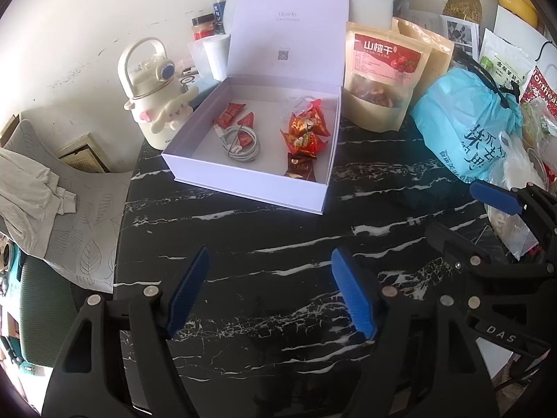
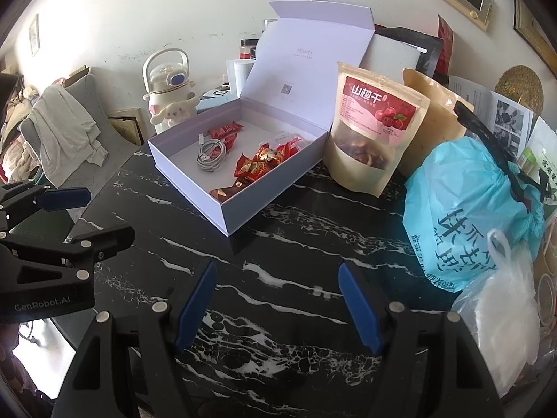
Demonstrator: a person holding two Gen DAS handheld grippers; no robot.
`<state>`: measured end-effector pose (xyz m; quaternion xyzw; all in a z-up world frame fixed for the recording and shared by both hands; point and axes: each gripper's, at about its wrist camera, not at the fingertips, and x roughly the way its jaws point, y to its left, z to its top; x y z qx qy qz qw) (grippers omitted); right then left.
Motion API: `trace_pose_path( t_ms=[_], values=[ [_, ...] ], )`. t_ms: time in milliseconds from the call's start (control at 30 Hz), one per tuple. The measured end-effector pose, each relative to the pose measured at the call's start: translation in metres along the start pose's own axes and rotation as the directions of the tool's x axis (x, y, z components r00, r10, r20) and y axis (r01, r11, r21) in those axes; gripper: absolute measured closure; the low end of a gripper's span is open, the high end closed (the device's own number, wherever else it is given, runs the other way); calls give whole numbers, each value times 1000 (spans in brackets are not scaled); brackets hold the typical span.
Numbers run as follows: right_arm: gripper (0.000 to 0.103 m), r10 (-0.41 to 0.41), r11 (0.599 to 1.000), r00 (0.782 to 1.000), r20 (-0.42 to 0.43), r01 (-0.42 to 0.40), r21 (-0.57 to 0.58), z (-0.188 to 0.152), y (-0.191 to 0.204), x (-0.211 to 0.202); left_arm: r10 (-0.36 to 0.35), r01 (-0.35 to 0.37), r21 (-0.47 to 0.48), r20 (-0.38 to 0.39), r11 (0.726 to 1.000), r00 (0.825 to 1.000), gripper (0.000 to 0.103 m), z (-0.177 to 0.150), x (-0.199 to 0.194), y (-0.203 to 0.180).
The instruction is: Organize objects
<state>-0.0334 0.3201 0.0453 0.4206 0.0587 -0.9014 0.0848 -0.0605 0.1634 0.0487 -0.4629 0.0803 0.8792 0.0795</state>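
Blue-padded black left hand-held gripper (image 1: 269, 291) hangs over the black white-veined marble bench (image 1: 278, 230), its jaws apart with nothing between them; the matching right hand-held gripper (image 2: 275, 304) stands likewise apart and empty above the same bench; beyond both sits the open pale lilac cardboard box (image 1: 243, 174) with raised lid, holding red foil-wrapped candies (image 1: 306, 132) and a coiled white cable (image 1: 242, 148); a kraft snack pouch with red label (image 1: 381, 76) stands just beside the box.
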Motion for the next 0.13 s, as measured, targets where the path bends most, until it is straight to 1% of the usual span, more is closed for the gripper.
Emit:
trace_pose_path(
  t_ms=[133],
  values=[
    [30,-4,1000,1000,-12,4,11,-3,-2,5,1,-1,-1,-4,1000,1000,31,-1,2,-1]
  ],
)
